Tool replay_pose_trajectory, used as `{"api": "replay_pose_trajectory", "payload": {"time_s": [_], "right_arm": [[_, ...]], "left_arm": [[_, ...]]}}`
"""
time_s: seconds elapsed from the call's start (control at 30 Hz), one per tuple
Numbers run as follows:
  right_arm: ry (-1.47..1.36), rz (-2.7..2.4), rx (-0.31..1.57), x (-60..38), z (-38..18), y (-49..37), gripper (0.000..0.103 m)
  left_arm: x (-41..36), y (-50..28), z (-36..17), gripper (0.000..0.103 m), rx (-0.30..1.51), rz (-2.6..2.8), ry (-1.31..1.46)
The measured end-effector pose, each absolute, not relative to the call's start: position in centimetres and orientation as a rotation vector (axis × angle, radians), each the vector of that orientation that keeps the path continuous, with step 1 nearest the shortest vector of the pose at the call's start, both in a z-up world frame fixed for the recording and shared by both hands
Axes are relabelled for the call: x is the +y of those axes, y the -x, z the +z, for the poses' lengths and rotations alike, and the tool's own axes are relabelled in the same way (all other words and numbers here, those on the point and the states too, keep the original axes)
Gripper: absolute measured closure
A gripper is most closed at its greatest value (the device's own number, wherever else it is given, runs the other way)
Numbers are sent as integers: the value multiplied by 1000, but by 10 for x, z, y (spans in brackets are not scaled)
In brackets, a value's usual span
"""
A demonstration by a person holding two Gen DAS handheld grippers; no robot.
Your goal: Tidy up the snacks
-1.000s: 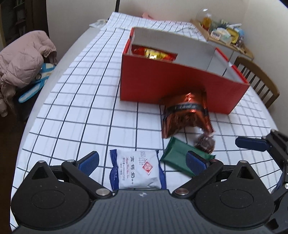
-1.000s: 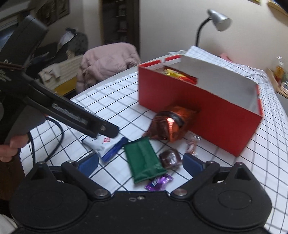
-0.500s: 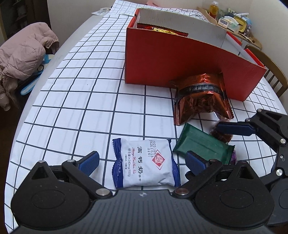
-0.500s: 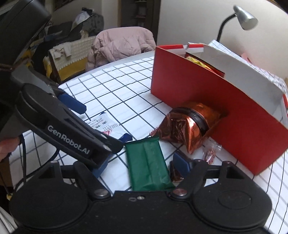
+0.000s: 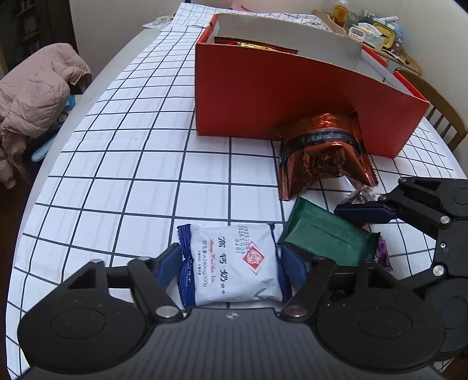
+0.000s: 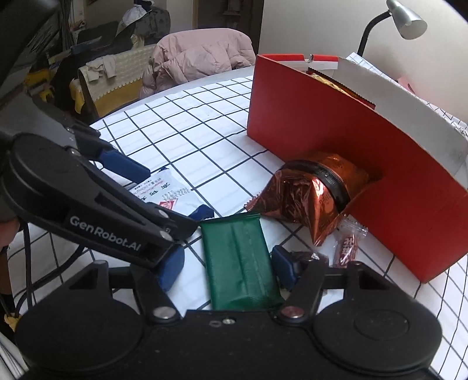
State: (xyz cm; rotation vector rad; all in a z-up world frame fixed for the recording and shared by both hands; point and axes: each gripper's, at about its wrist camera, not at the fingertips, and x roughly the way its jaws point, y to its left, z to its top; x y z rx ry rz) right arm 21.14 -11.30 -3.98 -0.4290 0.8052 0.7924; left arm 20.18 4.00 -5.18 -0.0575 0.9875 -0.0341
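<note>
A white and blue snack packet lies on the checked tablecloth between the pads of my left gripper, which press its two edges. A green packet lies between the pads of my right gripper; the right pad touches it, the left pad stands a little off. A red open box stands behind with a yellow snack inside. A copper foil bag leans against its front wall. Small wrapped candies lie beside the green packet.
A pink jacket hangs over a chair at the table's left edge. A wooden chair and a shelf of bottles and jars stand at the right. A desk lamp stands behind the box. The two grippers nearly touch.
Both grippers have come down and forward to the table. The left jaws have narrowed onto the white packet. The right jaws have narrowed around the green packet.
</note>
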Motion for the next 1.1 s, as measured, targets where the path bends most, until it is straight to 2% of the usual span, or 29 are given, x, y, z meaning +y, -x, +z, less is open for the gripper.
{"api": "replay_pose_trajectory", "payload": {"time_s": [0.07, 0.13, 0.17, 0.4, 1.1], "right_arm": [[415, 796, 809, -114, -40, -210, 47], [410, 791, 807, -114, -38, -208, 59], [407, 787, 809, -114, -38, -207, 60], [399, 736, 790, -115, -34, -197, 61], [292, 655, 711, -152, 15, -174, 60]], "left_arm": [[39, -201, -52, 34, 986, -35, 54], [39, -200, -52, 38, 983, -30, 47], [39, -200, -52, 39, 982, -30, 48], [40, -196, -50, 42, 984, -27, 74], [37, -181, -7, 42, 909, -57, 124]]}}
